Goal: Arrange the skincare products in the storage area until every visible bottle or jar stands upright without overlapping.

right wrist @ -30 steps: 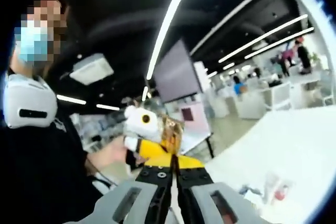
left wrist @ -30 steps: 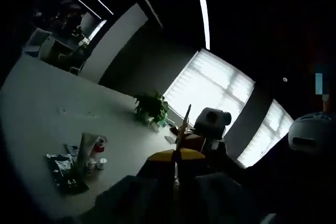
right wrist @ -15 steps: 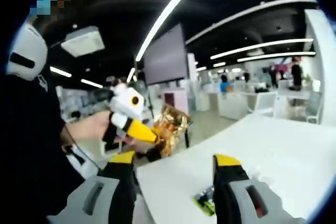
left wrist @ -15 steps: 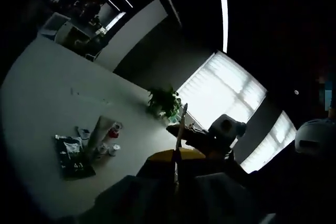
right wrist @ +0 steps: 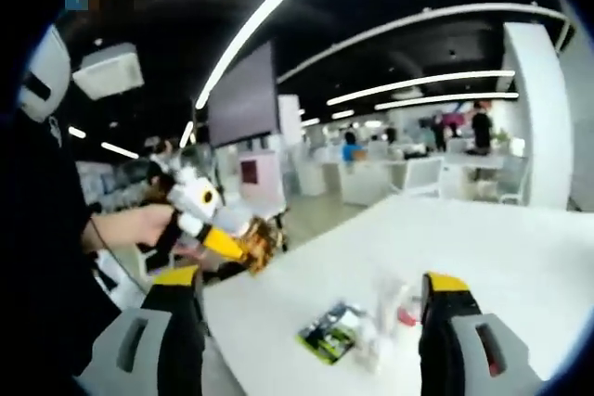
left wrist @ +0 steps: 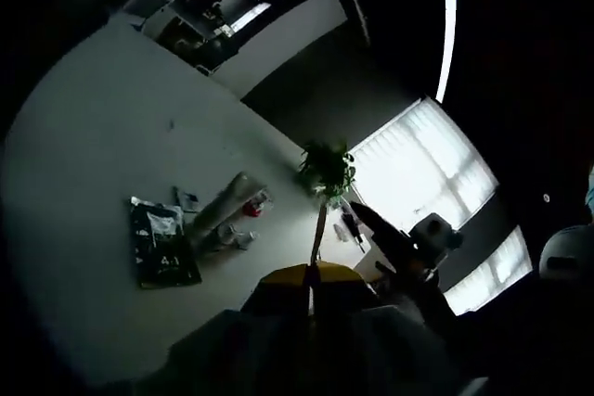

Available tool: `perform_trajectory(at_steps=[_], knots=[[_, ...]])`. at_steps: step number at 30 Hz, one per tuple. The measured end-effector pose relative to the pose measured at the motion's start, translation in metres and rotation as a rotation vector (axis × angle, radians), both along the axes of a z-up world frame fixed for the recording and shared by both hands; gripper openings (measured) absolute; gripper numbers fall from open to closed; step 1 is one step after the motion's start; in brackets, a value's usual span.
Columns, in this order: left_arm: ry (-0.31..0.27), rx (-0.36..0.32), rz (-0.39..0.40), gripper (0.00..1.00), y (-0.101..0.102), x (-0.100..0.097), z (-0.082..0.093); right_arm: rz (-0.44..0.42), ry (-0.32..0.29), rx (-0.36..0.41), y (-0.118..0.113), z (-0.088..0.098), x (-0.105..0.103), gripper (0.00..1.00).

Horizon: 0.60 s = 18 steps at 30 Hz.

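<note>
My left gripper [left wrist: 311, 272] is shut on a crinkled gold foil packet [left wrist: 320, 227], seen edge-on as a thin strip above the jaws. In the right gripper view a hand holds that left gripper [right wrist: 239, 248] off the table's near-left edge, with the gold packet [right wrist: 262, 240] at its tip. My right gripper [right wrist: 311, 281] is open wide, nothing between its yellow-tipped fingers [right wrist: 446, 284]. Skincare items lie clustered on the white table [right wrist: 483, 257]: a dark sachet [left wrist: 163, 248] [right wrist: 329, 331], a pale tube [left wrist: 223, 214] lying down, and small jars [left wrist: 234, 238] [right wrist: 397, 308].
A potted plant [left wrist: 327, 170] stands at the table's far edge by bright windows. The right gripper [left wrist: 376, 232] reaches in from the right in the left gripper view. Beyond the table lies an open office with desks, chairs and distant people [right wrist: 480, 132].
The right gripper went from shut to wide open, let go of the gold packet and drew away from it. The left gripper keeps the packet. Both views swung toward the table.
</note>
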<state>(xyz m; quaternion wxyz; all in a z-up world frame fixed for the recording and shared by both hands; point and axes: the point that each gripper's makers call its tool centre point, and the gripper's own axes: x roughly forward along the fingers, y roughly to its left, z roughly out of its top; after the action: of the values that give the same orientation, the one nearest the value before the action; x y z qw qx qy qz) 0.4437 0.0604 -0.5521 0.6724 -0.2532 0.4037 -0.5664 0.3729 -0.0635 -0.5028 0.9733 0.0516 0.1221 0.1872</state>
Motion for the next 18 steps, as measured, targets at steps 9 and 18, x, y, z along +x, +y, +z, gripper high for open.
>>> perform_trajectory(at_steps=[9,18], knots=[[0.049,0.054,0.025,0.06,0.005,0.012,-0.026,-0.032,0.043,-0.005,-0.009,-0.017,0.001,0.99],[0.119,0.092,0.053,0.06,0.009,0.026,-0.053,-0.029,0.082,-0.018,-0.010,-0.033,0.004,0.99]])
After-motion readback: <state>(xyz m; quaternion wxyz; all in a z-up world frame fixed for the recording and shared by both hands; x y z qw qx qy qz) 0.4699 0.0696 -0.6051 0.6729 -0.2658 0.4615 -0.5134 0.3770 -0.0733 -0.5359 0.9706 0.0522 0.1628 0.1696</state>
